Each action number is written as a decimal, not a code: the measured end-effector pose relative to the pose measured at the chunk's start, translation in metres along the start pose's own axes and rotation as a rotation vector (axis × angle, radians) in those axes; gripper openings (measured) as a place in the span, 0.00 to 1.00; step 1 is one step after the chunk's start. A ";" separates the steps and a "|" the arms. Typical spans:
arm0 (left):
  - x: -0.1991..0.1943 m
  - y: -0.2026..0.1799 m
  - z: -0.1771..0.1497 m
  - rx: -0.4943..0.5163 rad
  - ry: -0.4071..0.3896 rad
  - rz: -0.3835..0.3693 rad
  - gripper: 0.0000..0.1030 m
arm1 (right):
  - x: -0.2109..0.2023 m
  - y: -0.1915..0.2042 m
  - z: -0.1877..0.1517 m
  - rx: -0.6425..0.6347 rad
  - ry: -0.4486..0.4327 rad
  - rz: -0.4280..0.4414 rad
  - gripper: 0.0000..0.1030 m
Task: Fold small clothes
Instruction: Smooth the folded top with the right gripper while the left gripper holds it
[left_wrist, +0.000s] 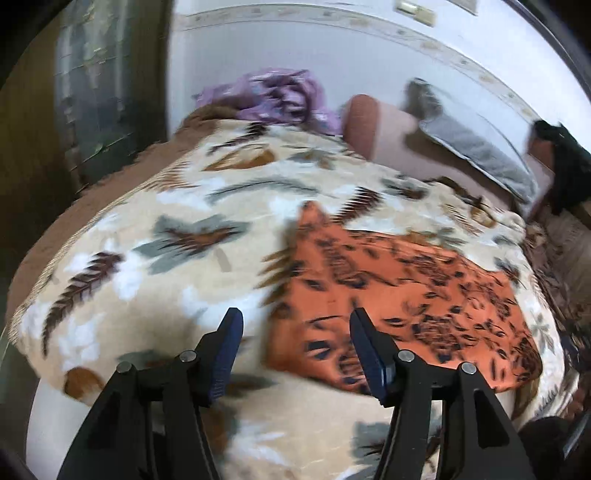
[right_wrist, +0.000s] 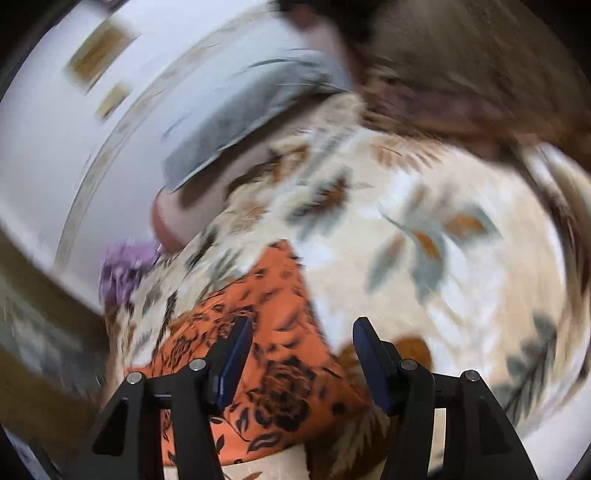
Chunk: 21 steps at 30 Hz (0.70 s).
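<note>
Shown flat on the leaf-patterned blanket (left_wrist: 155, 229), the orange floral garment (left_wrist: 406, 280) looks thin, light, limp and perhaps slippery, best pinched at a corner or hem, while left gripper (left_wrist: 295, 325) and right gripper (right_wrist: 303, 332) hover empty, jaws apart.
</note>
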<state>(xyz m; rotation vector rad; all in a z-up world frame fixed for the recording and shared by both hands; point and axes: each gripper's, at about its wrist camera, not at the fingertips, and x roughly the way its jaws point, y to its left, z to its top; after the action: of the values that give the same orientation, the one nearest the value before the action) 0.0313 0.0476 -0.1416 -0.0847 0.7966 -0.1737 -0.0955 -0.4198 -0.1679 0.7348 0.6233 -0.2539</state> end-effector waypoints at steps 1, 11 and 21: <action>0.007 -0.012 -0.002 0.027 -0.001 -0.013 0.59 | 0.010 0.018 0.002 -0.051 0.029 0.026 0.56; 0.089 -0.047 -0.035 0.184 0.116 0.017 0.65 | 0.191 0.157 -0.021 -0.391 0.348 -0.026 0.39; 0.090 -0.064 -0.047 0.284 0.067 0.034 0.85 | 0.225 0.195 -0.015 -0.477 0.390 -0.022 0.39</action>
<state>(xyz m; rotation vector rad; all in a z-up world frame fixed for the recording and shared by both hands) 0.0512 -0.0321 -0.2288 0.2035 0.8324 -0.2573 0.1593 -0.2692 -0.2074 0.3141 1.0191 0.0260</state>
